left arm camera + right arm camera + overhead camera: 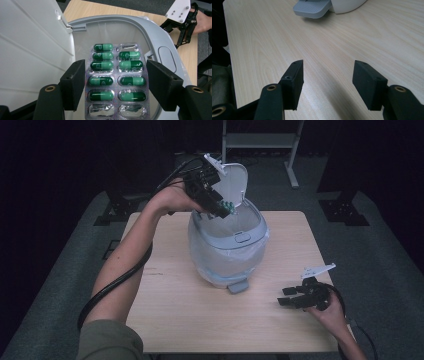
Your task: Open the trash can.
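- Blister pack (116, 81) of green capsules sits between the jaws of the left gripper (116, 85), held over the open mouth of the pedal bin (250, 222); in the high view the pack (228, 207) hangs at about 11 o'clock of the bin's rim, just under the raised lid (231, 177).
- Left jaws stand partly closed, their pads against the pack's two long edges. The grip looks light, on thin foil edges only.
- Right gripper (295, 297) rests near the table's (175, 310) 4 o'clock corner, jaws wide apart with nothing between them; bare wood shows between its pads (293, 83) in the right gripper view.
- Risk, as I judge it: the pack could twist or slip out early, since only narrow edges are pinched, and land on the rim or the table instead of inside.
- Risk: the pack may catch on the plastic liner bag (225, 257) or the grey rim and hang there.
- Risk: the upright lid stands just beside the left hand (172, 200); a knock could drop it onto the gripper.
- Risk: the bin is light and unsteadied, so a push might shift it.
- Writing: the capsules carry a small printed mark, too small to read. No brand is legible on the bin or its foot pedal (312, 8).
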{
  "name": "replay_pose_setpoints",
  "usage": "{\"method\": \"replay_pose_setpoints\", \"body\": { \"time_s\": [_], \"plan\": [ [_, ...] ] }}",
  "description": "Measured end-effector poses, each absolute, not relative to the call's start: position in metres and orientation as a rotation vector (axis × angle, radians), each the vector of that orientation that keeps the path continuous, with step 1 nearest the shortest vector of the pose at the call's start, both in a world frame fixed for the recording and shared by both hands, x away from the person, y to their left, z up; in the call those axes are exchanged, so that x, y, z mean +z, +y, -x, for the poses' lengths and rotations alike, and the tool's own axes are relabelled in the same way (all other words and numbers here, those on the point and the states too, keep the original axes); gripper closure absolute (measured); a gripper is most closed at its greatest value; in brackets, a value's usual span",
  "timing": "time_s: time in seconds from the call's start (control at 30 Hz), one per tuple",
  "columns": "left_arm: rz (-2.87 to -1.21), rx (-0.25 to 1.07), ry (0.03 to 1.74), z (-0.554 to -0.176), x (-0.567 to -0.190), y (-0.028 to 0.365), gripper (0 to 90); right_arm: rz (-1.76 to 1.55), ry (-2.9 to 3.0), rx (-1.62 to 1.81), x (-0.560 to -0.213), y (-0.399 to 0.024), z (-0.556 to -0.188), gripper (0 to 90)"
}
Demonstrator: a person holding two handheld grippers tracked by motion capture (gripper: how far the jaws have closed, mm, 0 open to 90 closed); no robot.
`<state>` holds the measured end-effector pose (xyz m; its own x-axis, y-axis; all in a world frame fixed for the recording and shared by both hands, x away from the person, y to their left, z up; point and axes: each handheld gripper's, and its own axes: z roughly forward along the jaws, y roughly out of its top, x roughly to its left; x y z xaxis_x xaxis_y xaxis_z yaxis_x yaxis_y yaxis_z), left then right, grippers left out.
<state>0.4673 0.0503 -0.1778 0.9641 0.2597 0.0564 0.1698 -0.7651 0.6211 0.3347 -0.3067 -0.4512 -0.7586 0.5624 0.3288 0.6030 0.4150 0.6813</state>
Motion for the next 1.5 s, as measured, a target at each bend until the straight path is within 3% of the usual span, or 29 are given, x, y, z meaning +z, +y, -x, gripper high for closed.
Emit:
{"method": "replay_pose_setpoints", "body": {
  "time_s": [0.63,1.5],
  "plan": [
    [-2.447,0.179,0.322,-0.462,-0.180,0.052,28.0,1.068,-2.607,-1.279,-0.451,-0.306,-0.335,40.9],
    [-2.392,0.207,0.387,-0.445,-0.170,0.105,28.7,1.065,-2.610,-1.265,-0.453,-0.300,-0.337,40.9]
  ]
}}
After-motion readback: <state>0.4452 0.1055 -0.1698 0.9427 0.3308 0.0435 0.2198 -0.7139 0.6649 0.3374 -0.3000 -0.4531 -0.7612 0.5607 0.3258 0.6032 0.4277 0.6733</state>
